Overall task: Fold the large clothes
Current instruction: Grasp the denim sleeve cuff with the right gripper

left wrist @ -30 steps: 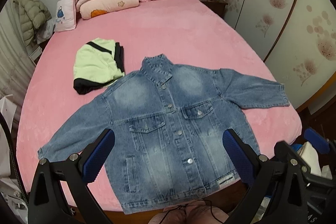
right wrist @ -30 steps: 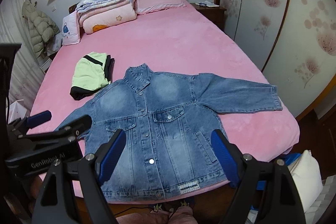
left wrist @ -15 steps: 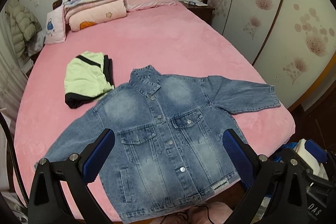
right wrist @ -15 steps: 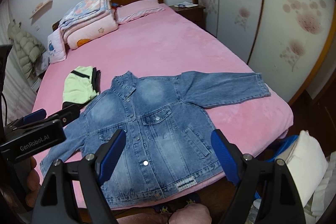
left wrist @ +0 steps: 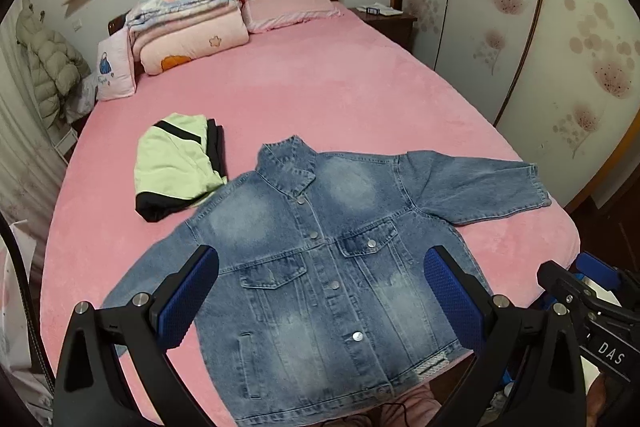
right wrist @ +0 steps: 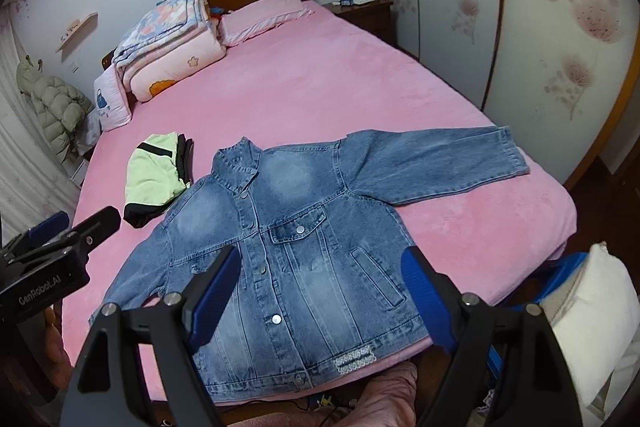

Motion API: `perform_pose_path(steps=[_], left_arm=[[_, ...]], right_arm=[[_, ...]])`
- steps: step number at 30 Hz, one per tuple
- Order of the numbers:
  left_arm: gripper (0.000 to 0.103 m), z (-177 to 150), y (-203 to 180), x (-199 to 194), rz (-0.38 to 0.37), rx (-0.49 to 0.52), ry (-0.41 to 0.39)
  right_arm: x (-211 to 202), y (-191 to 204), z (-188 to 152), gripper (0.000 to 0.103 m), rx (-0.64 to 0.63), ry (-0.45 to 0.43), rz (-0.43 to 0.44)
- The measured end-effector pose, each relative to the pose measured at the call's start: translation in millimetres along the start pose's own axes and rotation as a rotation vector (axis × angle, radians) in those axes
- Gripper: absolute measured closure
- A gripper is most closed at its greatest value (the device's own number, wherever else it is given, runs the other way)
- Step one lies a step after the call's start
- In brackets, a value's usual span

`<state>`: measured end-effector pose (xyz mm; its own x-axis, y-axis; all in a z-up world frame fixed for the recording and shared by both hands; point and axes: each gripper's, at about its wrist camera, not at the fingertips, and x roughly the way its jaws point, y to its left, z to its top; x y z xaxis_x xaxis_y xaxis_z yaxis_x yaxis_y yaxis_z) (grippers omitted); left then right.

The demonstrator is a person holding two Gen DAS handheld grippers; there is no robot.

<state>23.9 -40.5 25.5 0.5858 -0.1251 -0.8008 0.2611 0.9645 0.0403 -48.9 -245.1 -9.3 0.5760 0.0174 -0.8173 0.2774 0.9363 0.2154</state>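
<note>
Denim jacket spread flat, buttoned, sleeves out, on pink bed.

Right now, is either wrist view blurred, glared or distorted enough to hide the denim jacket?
Left wrist view: sharp, evenly lit, no glare; the fisheye bends the pink bed, and the blue denim jacket stays clear. Right wrist view: equally sharp, dark vignette at the corners, jacket fully readable.

The left gripper is held in the air with its blue-padded fingers spread wide and nothing between them. The right gripper is also wide apart and empty, and it hangs just beside the left one.
</note>
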Motion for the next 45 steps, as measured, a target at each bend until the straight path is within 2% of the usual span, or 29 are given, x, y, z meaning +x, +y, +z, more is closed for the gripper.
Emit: perform_pose_path(steps=[4, 9, 15, 21, 27, 34, 45], left_arm=[[0.001, 13, -22, 13, 0.020, -0.006, 0.003], [0.001, 30, -57, 32, -0.046, -0.040, 0.021], [0.001, 55, -118, 57, -0.051, 0.020, 0.001], [0.001, 84, -173, 107, -0.132, 0.025, 0.005], [0.001, 105, -222, 175, -0.121, 0.004, 0.025], [0.001, 112, -263, 242, -0.114, -0.012, 0.033], [0.002, 99, -305, 325, -0.126, 0.035, 0.067]], right_arm=[[8, -12, 9, 0.025, -0.014, -0.002, 0.018], [24, -35, 26, 0.025, -0.037, 0.036, 0.030], [40, -84, 55, 0.025, -0.014, 0.024, 0.027], [68, -138, 83, 0.025, 0.032, 0.015, 0.017], [113, -201, 105, 0.025, 0.094, 0.025, -0.025], [169, -273, 116, 0.025, 0.162, 0.039, -0.080], [241, -371, 105, 0.025, 0.311, 0.106, -0.172]])
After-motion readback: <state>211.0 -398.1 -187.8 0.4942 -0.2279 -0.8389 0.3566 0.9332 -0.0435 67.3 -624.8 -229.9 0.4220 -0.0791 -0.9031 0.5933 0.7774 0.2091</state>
